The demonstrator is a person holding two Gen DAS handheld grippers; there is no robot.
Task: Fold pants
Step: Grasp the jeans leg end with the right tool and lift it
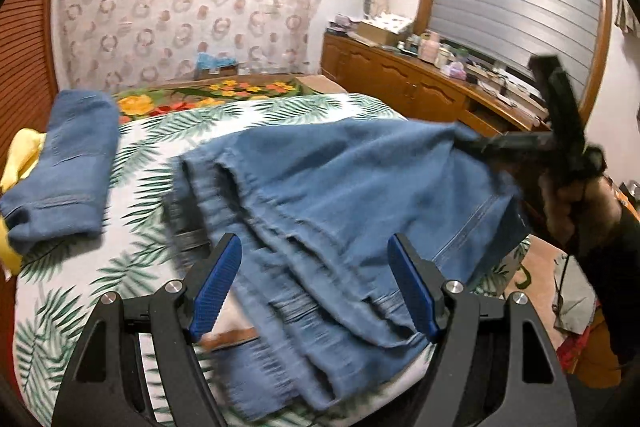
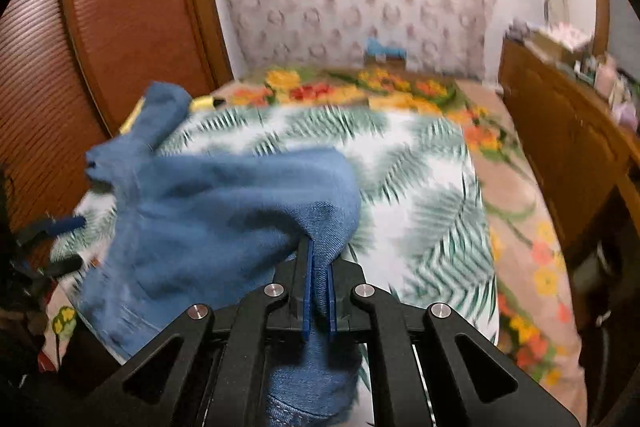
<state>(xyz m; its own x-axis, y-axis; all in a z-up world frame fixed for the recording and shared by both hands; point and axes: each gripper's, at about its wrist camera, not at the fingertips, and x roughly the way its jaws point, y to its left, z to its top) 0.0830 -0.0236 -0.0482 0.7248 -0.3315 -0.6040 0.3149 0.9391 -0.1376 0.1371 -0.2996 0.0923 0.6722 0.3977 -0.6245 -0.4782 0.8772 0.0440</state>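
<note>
Blue denim pants (image 1: 320, 195) lie crumpled on a bed with a palm-leaf sheet (image 1: 160, 147). My left gripper (image 1: 316, 287) is open, its blue pads on either side of the rumpled fabric just above it. My right gripper (image 2: 319, 291) is shut on a bunched edge of the pants (image 2: 224, 211) and lifts it off the bed; it also shows in the left wrist view (image 1: 480, 143) at the right, pinching the raised corner. The left gripper's fingers (image 2: 68, 223) show blurred at the left edge of the right wrist view.
A second, folded pair of blue pants (image 1: 68, 167) lies at the bed's left, over yellow cloth (image 1: 20, 155). A flowered blanket (image 1: 208, 95) covers the far end. A wooden sideboard (image 1: 420, 83) with clutter stands right; a wooden panel (image 2: 120, 19) stands left.
</note>
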